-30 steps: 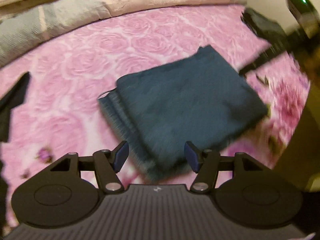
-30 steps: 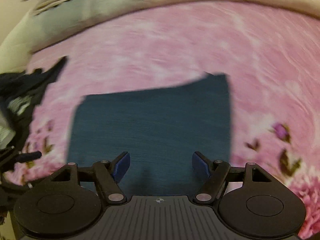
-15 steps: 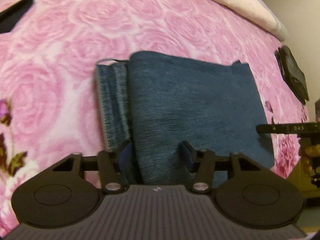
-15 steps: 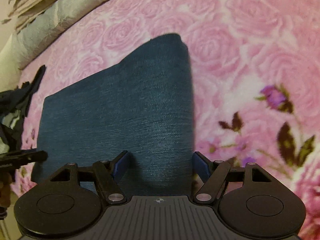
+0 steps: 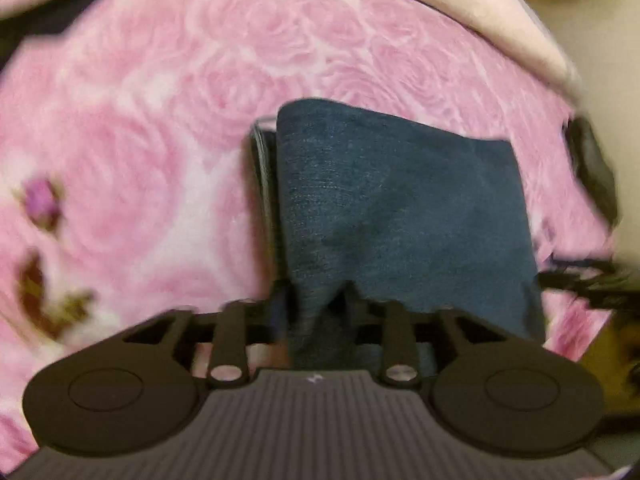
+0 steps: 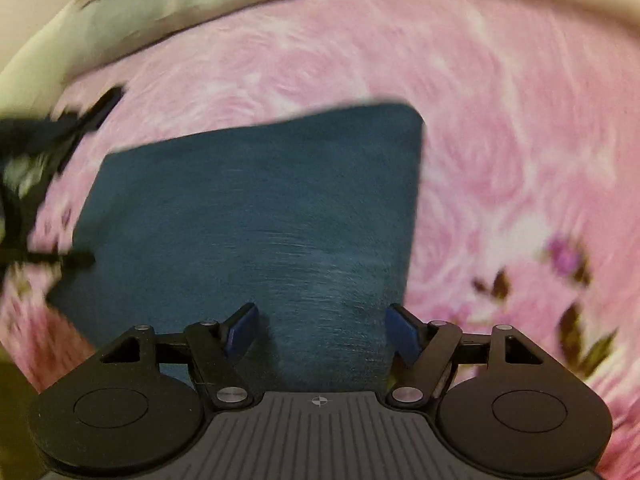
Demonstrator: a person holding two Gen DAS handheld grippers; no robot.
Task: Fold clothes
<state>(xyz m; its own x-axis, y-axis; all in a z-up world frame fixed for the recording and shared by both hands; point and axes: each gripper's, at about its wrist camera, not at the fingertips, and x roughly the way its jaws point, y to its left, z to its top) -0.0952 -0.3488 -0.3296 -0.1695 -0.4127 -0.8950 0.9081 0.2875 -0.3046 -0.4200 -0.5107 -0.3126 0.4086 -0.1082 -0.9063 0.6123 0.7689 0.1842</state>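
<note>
With the denim (image 5: 400, 216) already a compact fold, my left gripper (image 5: 316, 304) pinches its near edge between its jaws, while my right gripper (image 6: 322, 332) hangs wide open, holding nothing, so I judge little folding remains.

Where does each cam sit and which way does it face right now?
Left wrist: on the left gripper, looking along its fingers down at the folded jeans on the pink rose blanket; the fingers pinch the near edge of the denim.
Right wrist: on the right gripper, looking down and forward over the same jeans; its blue-padded fingers stand apart above the cloth.
Shared: jeans and blanket. Each view shows a blurred dark piece of the other gripper at its edge.
</note>
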